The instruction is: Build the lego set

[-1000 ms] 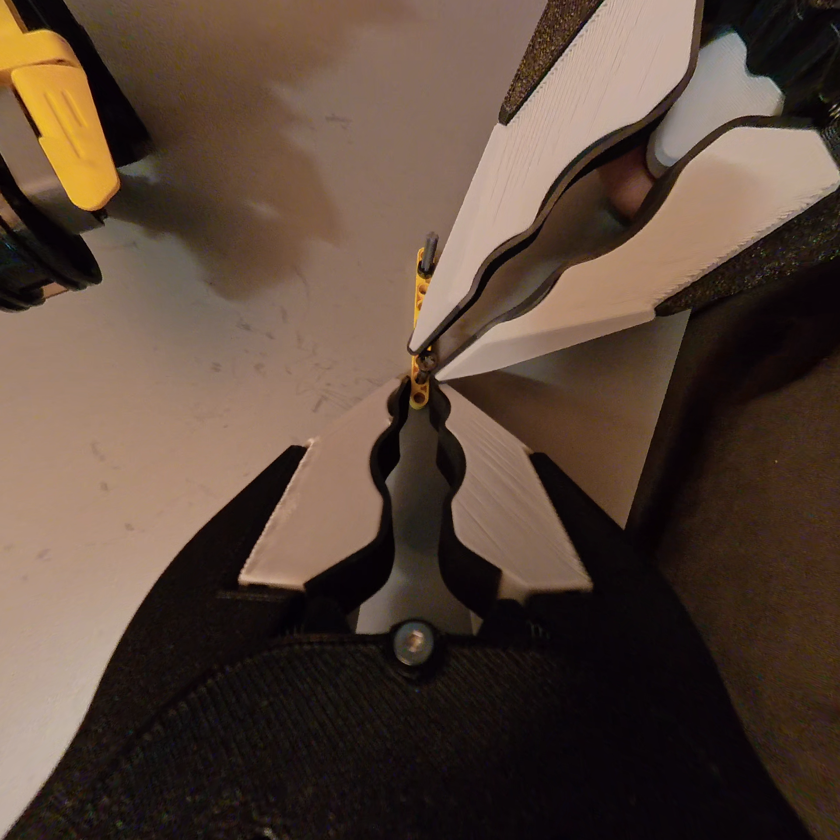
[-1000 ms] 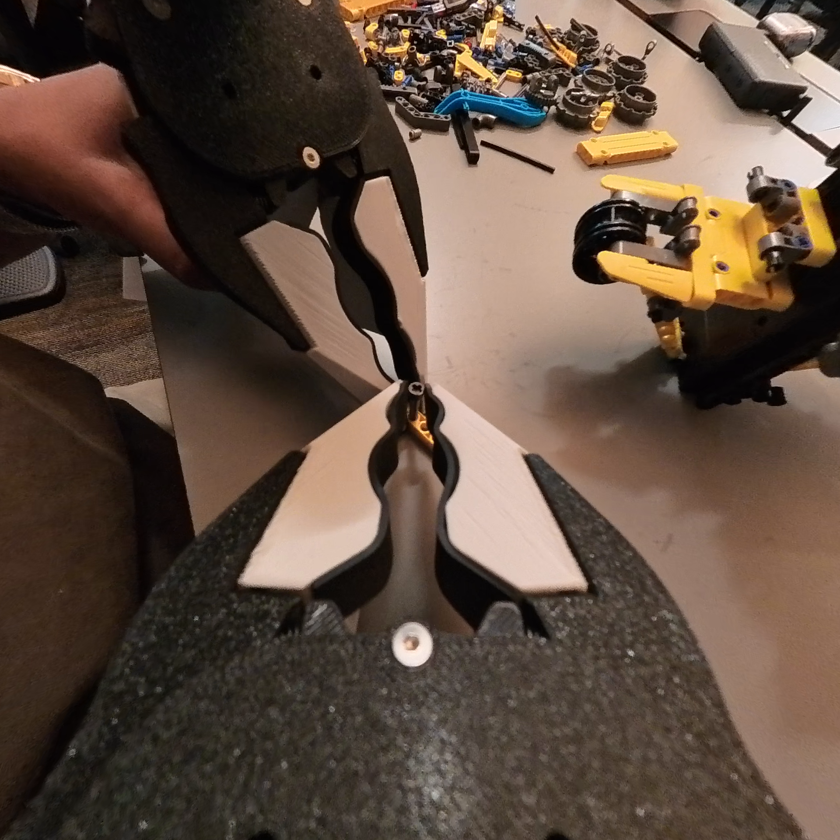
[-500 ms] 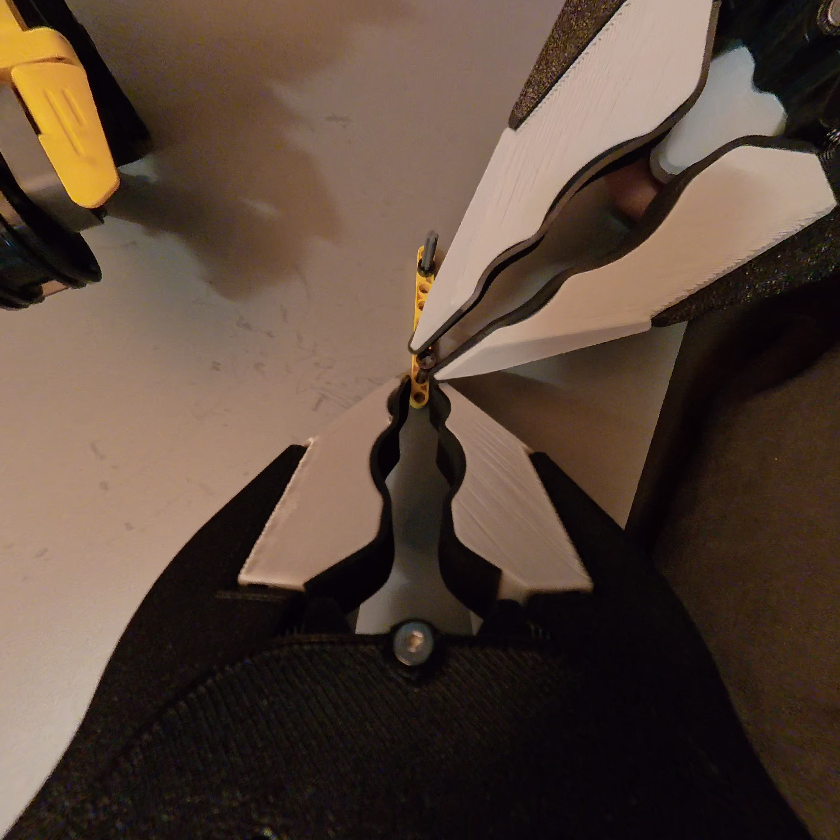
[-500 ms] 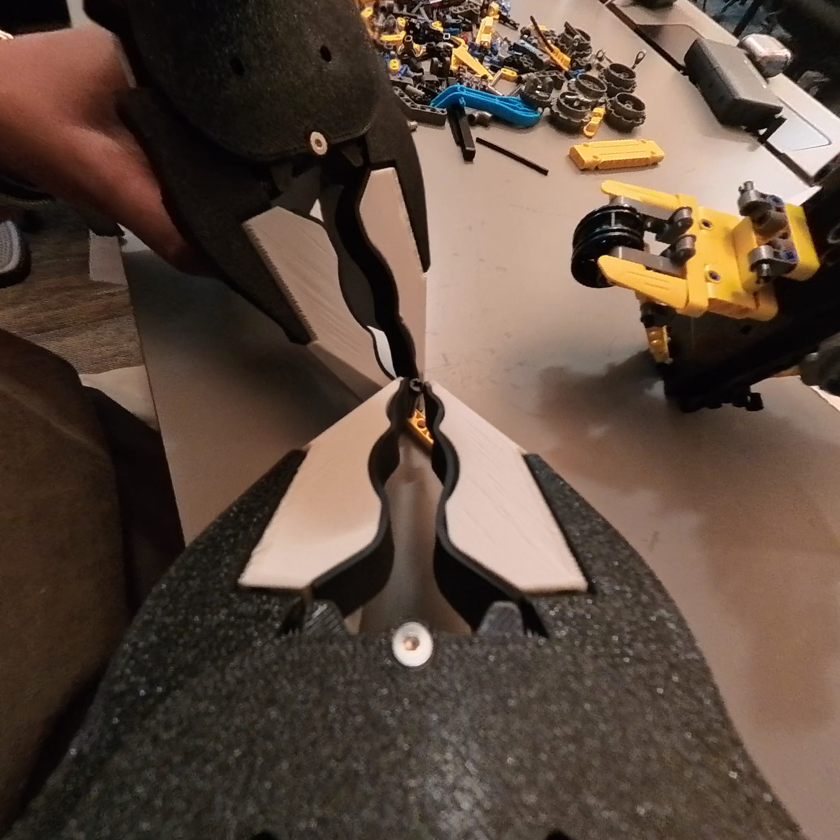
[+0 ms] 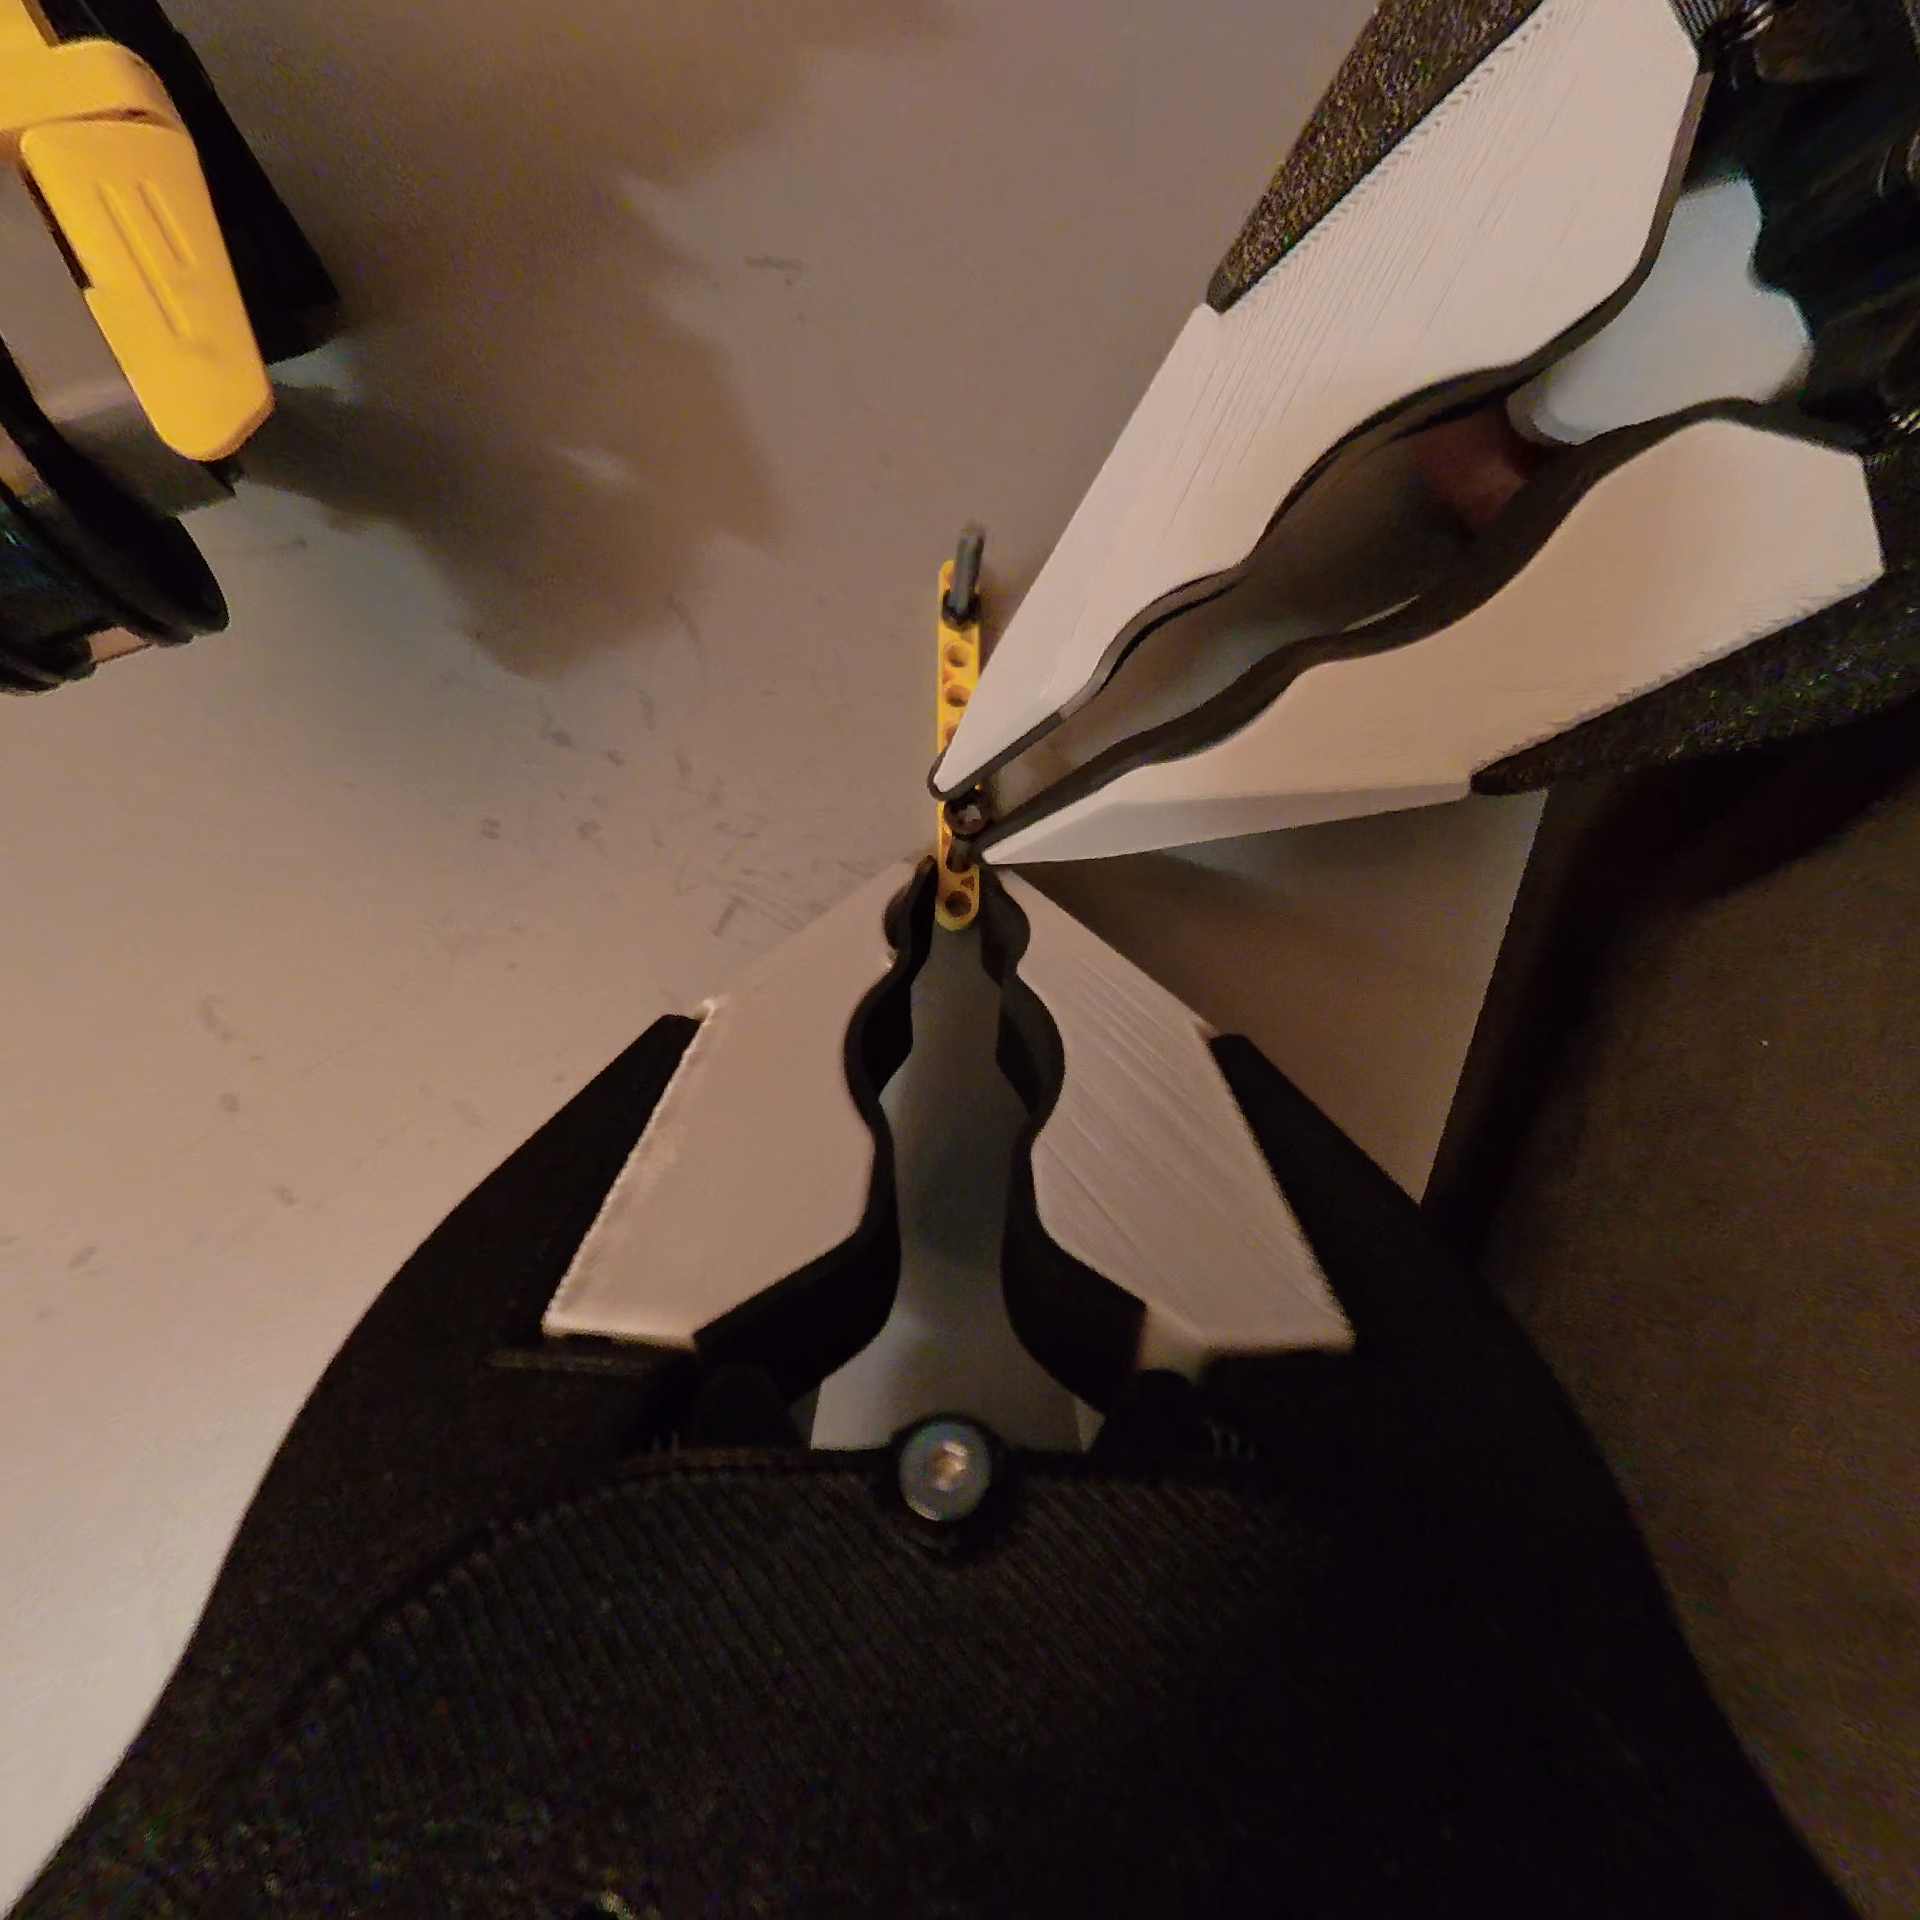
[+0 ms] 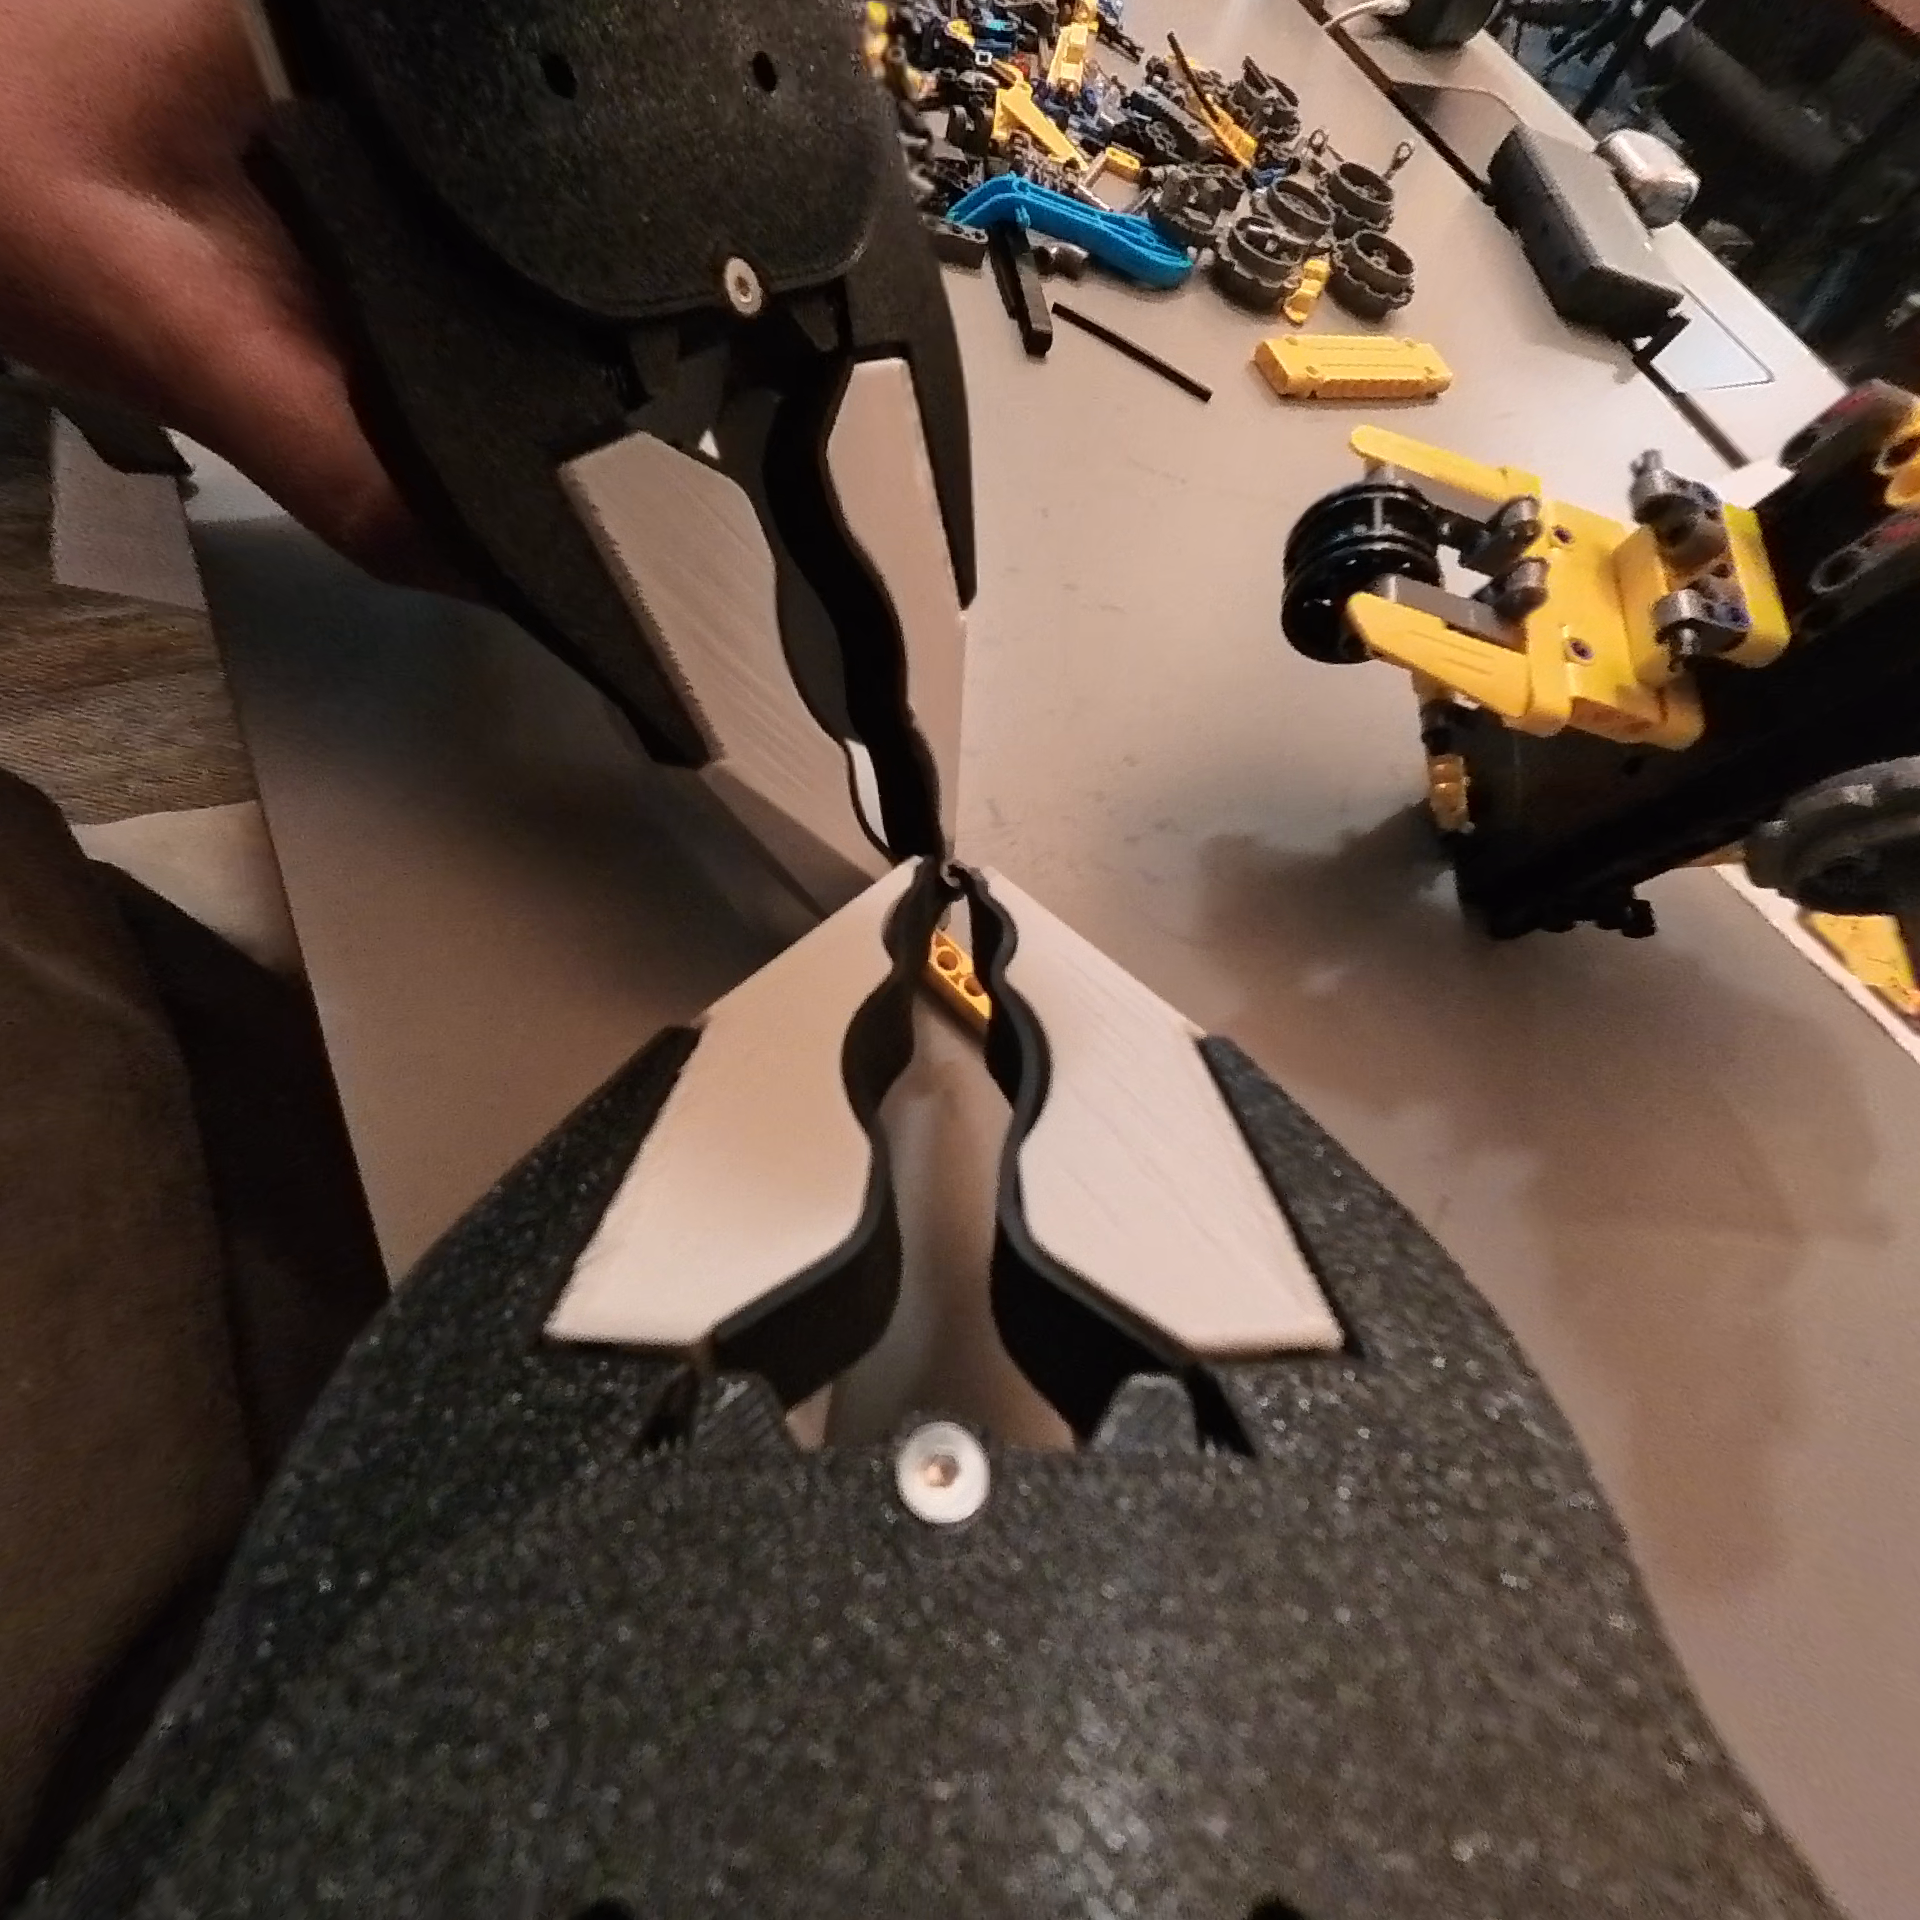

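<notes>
Thin yellow perforated beam [image 5: 957, 665], plastic, row of round holes, held upright-ish above the surface [image 5: 364, 935]; its near end sits clenched in the left gripper [image 5: 956, 883] jaws. A dark grey pin [image 5: 972, 556] sticks out at its far end, 12 o'clock. A second small black pin [image 5: 969, 818] sits low on the beam, pinched by the right gripper [image 5: 966, 805], which enters from 2 o'clock; jaws closed on that pin.

In the right wrist view the right gripper [image 6: 948, 883] tips meet on the black pin, the yellow beam [image 6: 961, 977] showing between the fingers just below. The left gripper [image 6: 914, 831] comes down from 11 o'clock, a hand [image 6: 156, 291] on its grainy black body. Fingers are pale ridged plastic with wavy black rubber edges.

At 3 o'clock, a yellow-and-black brick-built vehicle model [image 6: 1558, 665] with a black pulley wheel. At 1 o'clock, a loose pile of parts [image 6: 1143, 135]: a blue curved piece [image 6: 1070, 223], black tyres [image 6: 1309, 239], a flat yellow panel [image 6: 1351, 366], a thin black axle rod [image 6: 1130, 350]. Surface is smooth grey, lightly scuffed.
</notes>
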{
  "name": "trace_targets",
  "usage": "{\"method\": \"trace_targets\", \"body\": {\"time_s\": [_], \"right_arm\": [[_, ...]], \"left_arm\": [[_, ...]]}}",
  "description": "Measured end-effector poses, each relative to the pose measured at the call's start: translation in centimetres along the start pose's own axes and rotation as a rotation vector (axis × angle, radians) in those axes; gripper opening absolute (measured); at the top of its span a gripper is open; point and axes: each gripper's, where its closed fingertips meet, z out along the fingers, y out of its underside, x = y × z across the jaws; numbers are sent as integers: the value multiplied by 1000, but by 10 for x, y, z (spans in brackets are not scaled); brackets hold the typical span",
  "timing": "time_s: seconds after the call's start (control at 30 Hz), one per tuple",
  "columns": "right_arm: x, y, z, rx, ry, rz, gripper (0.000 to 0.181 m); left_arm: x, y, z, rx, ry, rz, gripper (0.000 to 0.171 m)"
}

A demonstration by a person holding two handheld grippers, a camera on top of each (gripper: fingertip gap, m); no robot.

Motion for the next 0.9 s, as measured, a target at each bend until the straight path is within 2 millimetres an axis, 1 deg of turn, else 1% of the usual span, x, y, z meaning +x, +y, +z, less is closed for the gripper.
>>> {"method": "trace_targets", "body": {"time_s": [0.1, 0.17, 0.23, 0.33, 0.4, 0.47, 0.57, 0.63, 0.7, 0.77, 0.9], "right_arm": [[-1, 0, 0, -4, 0, 16, 7], [0, 0, 0, -4, -10, 42, 6], [0, 1, 0, -4, -9, 46, 7], [0, 0, 1, -6, -3, 38, 7], [0, 0, 1, -4, -6, 38, 7], [0, 0, 1, -3, -2, 29, 7], [0, 0, 1, -3, 20, -2, 7], [0, 0, 0, -3, 30, -14, 7], [0, 0, 0, -4, 35, -19, 7], [0, 1, 0, -6, 41, -21, 7], [2, 1, 1, -9, 52, -32, 7]], "left_arm": [[1, 2, -4, 0, 36, -32, 8], [-2, 1, -10, 21, 62, -72, 11], [-2, -6, -20, 84, 107, -117, 10], [1, -23, -35, 205, 206, -198, 9], [4, -31, -38, 256, 272, -270, 5], [5, -32, -35, 259, 310, -319, 0], [1, -25, -26, 220, 266, -334, 0], [0, -24, -25, 212, 242, -325, 0], [1, -24, -24, 203, 228, -308, 5], [2, -25, -23, 196, 212, -290, 6], [3, -25, -23, 192, 220, -298, 2]]}}
